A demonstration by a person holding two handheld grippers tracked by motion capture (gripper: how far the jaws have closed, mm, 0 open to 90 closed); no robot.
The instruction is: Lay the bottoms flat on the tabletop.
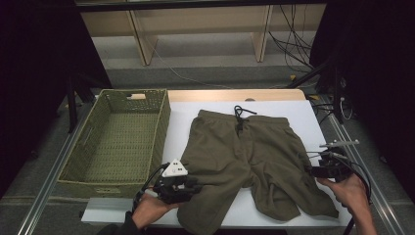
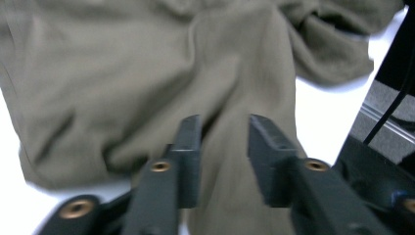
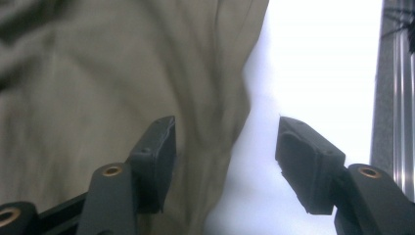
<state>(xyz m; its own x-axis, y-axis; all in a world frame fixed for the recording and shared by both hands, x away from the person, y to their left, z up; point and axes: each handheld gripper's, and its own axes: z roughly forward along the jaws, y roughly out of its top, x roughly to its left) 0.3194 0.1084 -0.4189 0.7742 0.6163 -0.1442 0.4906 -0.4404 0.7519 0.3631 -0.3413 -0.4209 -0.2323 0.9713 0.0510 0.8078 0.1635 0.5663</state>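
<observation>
A pair of olive-green shorts (image 1: pixel 244 152) lies spread flat on the white table top (image 1: pixel 293 112), waistband and black drawstring at the far side. My left gripper (image 1: pixel 193 185) rests at the hem of the left leg. In the left gripper view its jaws (image 2: pixel 225 147) stand apart, with a raised fold of the shorts (image 2: pixel 122 73) between them and not pinched. My right gripper (image 1: pixel 313 169) is at the outer edge of the right leg. Its jaws (image 3: pixel 225 147) are open wide over the edge of the shorts (image 3: pixel 98 73), one over cloth and one over bare table (image 3: pixel 318 63).
A green woven basket (image 1: pixel 164 127) stands empty on the left, close beside the shorts. A metal rail (image 1: pixel 350 147) runs along the table's right edge. Beyond the table are wooden furniture legs and loose cables on the floor.
</observation>
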